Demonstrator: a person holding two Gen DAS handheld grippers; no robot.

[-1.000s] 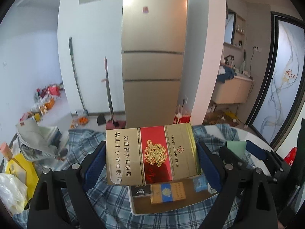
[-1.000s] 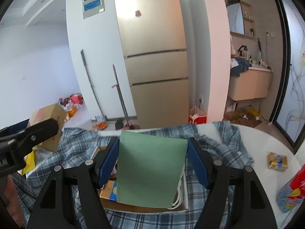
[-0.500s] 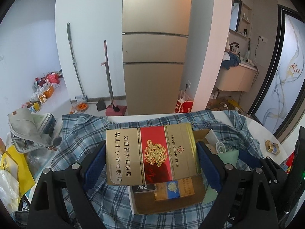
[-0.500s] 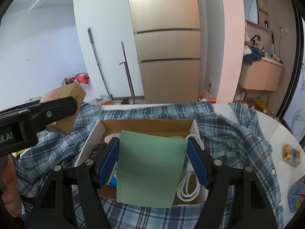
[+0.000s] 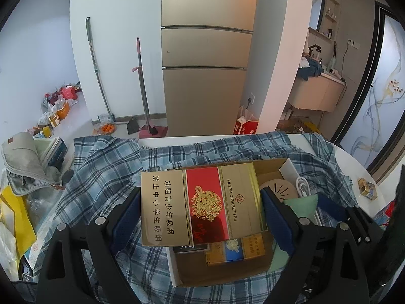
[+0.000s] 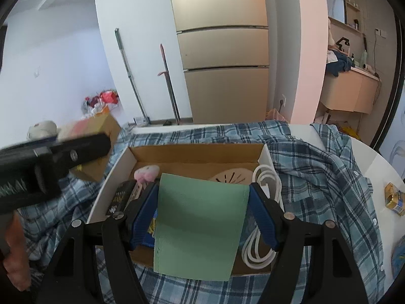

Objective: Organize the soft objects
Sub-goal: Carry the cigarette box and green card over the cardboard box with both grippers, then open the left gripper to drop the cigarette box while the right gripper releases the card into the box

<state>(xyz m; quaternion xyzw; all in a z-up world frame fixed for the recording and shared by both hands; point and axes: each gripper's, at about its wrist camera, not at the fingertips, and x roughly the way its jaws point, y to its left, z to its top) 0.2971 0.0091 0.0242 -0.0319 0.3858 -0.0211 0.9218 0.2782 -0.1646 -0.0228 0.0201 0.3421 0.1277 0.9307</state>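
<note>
Left gripper (image 5: 201,207): closed on a gold and red cigarette carton (image 5: 201,205), one blue pad on each short end; the carton is flat-faced to the lens, printed "FILTER CIGARETTES".
Right gripper (image 6: 202,211): clamped on a green pouch (image 6: 198,233), pads on its left and right edges; the pouch hangs below the pads, its lower edge past the near wall of the box.
Carton position: above the left half of the cardboard box (image 5: 272,169), hiding most of that side; from the right wrist view it shows blurred at 9 o'clock.
Pouch position: over the middle of the box; in the left wrist view it sits at 4 o'clock beside the carton.
Change since a second ago: both cameras have tipped down, so the box interior is now in full sight, and the left gripper has swung nearer the box rim; both grips are unchanged.
Box contents: white cable (image 6: 263,228) coiled at the right wall, round slotted tan disc (image 6: 231,177) at the back, pink plush piece (image 6: 146,173) at back left, a blue and yellow pack (image 5: 234,249) on the floor near the front.
Underlay: blue plaid shirt (image 6: 326,174) spread and rumpled under and around the box, on a white table (image 6: 379,169).
Elsewhere: a small gold and blue pack (image 6: 395,198) lies on the table at 3 o'clock, well apart from the box.
</note>
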